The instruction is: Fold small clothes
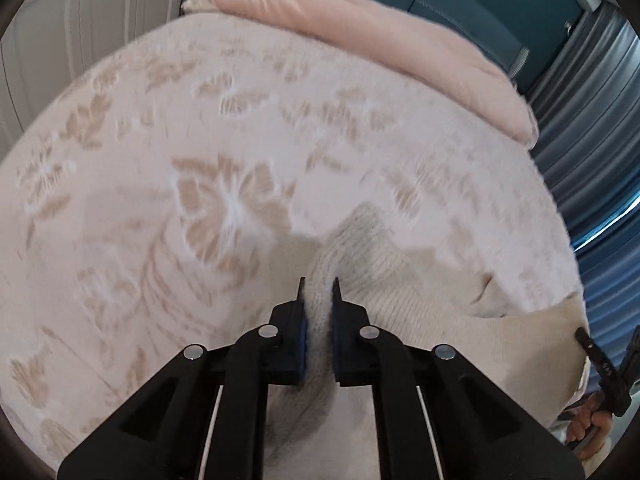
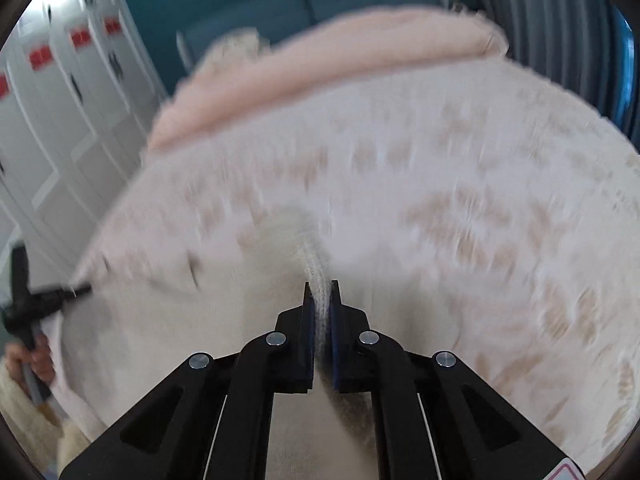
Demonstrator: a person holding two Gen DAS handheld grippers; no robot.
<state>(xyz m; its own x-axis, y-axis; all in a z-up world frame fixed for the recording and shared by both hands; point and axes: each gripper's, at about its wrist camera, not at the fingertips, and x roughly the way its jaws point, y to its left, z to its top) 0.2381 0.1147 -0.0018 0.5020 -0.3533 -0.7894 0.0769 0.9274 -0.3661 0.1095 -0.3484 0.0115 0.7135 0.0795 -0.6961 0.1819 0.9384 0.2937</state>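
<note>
Cream knit garment (image 1: 372,280) pinched by both grippers' fingers (image 1: 301,292) (image 2: 335,292) — floral bedspread (image 1: 200,160) beneath; pink blanket (image 1: 360,40) beyond.

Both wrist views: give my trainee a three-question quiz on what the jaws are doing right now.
1. True or false: the left gripper is shut on the knit garment.
2. The right gripper holds: A) nothing B) the knit garment C) the pink blanket.
3. Fill in: the garment lies over the floral ____.

Key: 1 true; 2 B; 3 bedspread.
</note>
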